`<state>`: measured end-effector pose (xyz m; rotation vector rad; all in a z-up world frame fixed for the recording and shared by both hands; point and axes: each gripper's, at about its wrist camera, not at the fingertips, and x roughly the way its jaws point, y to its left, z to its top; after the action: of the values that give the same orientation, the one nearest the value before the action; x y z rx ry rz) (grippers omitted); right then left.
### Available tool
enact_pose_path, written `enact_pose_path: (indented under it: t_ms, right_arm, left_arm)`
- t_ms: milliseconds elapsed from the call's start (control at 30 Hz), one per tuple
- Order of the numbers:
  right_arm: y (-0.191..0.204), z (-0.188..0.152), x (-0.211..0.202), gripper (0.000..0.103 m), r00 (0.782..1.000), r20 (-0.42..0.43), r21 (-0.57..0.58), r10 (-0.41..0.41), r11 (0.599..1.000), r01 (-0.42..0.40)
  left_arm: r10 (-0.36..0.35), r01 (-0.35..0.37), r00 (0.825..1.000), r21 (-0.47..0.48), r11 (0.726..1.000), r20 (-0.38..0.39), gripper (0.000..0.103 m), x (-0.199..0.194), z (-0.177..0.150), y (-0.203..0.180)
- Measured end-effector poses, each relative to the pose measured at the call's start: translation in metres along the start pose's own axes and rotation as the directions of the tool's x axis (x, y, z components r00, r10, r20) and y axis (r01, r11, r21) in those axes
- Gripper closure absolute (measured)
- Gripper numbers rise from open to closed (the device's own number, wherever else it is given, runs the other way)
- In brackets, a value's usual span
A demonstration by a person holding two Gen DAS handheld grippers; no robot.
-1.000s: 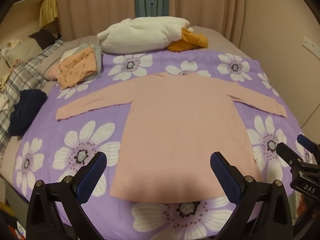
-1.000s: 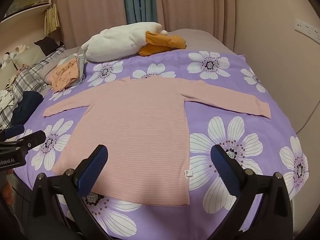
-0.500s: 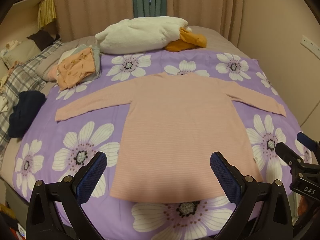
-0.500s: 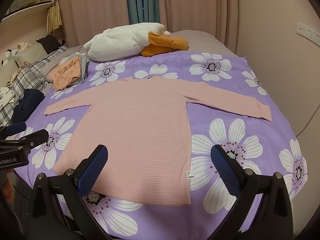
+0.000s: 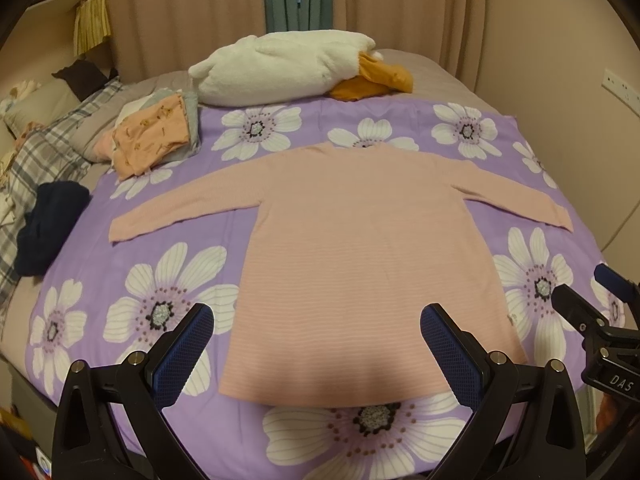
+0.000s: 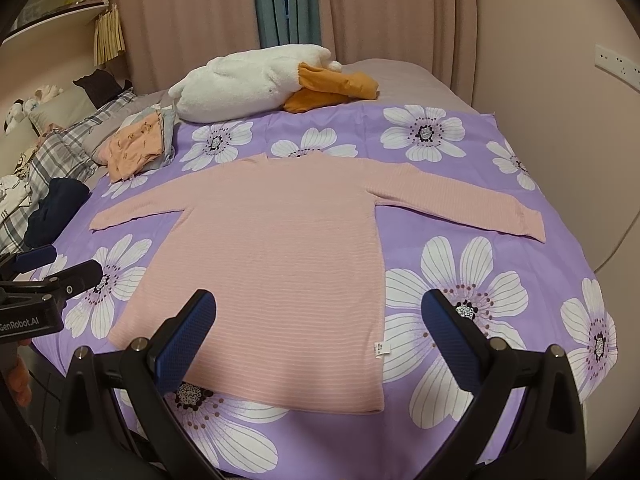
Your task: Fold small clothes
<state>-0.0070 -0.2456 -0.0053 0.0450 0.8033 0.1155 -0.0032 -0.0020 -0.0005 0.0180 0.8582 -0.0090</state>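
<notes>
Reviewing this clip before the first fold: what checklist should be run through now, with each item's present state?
1. Pink top spread flat, both sleeves out: ok.
2. Left gripper open, holding nothing: ok.
3. Right gripper open, holding nothing: ok.
4. Folded pile lies apart from the top: ok.
5. White plush toy beyond the collar, not touching it: ok.
6. Fabric smooth under the near hem: cannot tell, shadowed.

Bare purple sheet (image 6: 460, 216) around pink shirt (image 6: 280, 248), folded clothes pile (image 6: 136, 148) and plush duck (image 6: 248, 84) far side
</notes>
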Motion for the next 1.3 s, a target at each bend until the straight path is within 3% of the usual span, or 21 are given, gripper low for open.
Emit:
enact_pose_path:
  t_ms: [1300]
  right_arm:
    - [-0.0048, -0.0032, -0.0031, 0.0, 1.0, 0.013, 0.018, -0.001, 1.0, 0.001]
  left_arm:
    - [-0.007, 0.008, 1.0, 0.016, 1.0, -0.014, 0.001, 0.0069, -0.0016, -0.0091]
